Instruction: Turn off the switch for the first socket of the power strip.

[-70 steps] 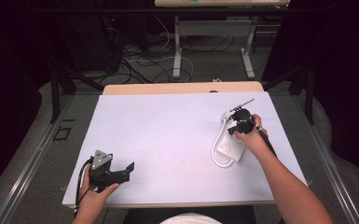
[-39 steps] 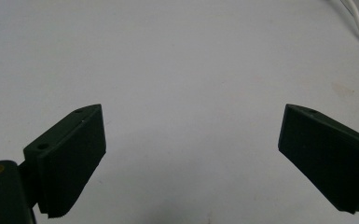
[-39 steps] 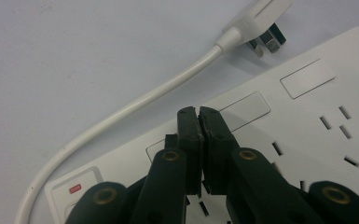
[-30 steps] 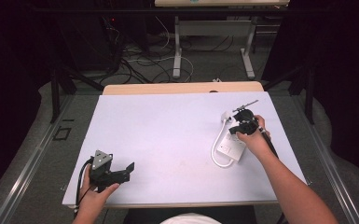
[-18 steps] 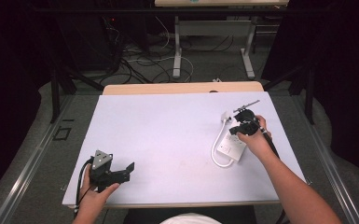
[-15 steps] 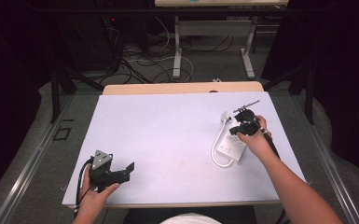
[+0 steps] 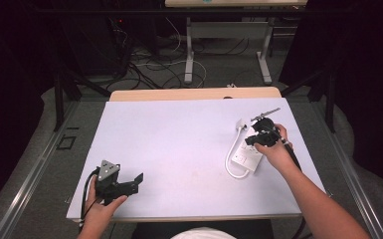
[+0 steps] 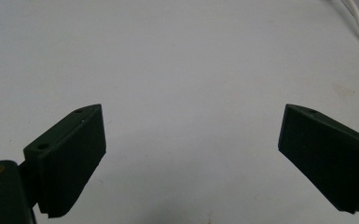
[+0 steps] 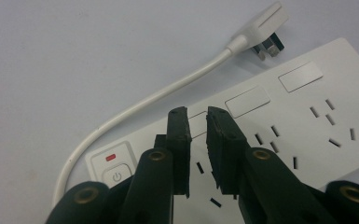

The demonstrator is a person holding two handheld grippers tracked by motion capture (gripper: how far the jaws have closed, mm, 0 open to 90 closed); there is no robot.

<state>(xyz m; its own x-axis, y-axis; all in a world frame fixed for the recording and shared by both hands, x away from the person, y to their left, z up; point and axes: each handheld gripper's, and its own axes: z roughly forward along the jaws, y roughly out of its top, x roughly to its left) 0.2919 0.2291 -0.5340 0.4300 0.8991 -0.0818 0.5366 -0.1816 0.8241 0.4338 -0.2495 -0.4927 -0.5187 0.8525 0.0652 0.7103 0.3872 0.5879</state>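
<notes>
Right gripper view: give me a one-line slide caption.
Right gripper, jaws nearly closed and empty, poised over a white power strip whose cord and plug lie on the table.

A pale table point(image 7: 179, 144) carries a white power strip point(image 7: 247, 159). The strip lies directly beneath the right gripper point(image 7: 264, 135), its cable point(image 7: 230, 158) and plug point(image 7: 240, 125) just beyond.

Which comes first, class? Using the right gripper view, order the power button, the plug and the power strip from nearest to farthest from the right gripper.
1. power strip, directly under the right gripper.
2. power button, left end of strip.
3. plug, top right, beyond the strip.
</notes>
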